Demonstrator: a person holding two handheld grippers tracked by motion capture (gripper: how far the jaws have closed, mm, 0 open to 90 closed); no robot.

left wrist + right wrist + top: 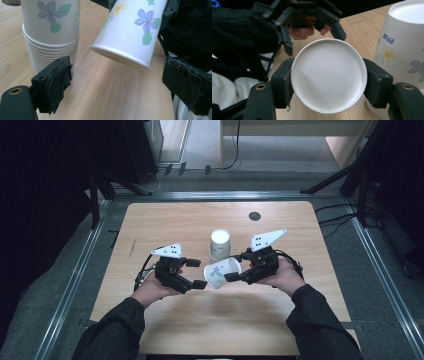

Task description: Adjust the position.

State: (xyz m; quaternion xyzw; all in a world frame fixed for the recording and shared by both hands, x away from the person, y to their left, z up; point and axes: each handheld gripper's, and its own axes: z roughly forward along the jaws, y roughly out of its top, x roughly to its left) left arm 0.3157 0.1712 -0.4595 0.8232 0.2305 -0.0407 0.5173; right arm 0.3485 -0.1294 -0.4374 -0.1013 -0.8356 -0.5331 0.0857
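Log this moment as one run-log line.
right gripper: shut on single paper cup, held off table | left gripper: open, empty, facing cup's rim | cup stack: upside down behind

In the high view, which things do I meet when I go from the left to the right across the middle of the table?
Left gripper → single paper cup, lying sideways in the other gripper's jaws → right gripper. The upside-down stack of cups stands behind the single cup, so I leave it out.
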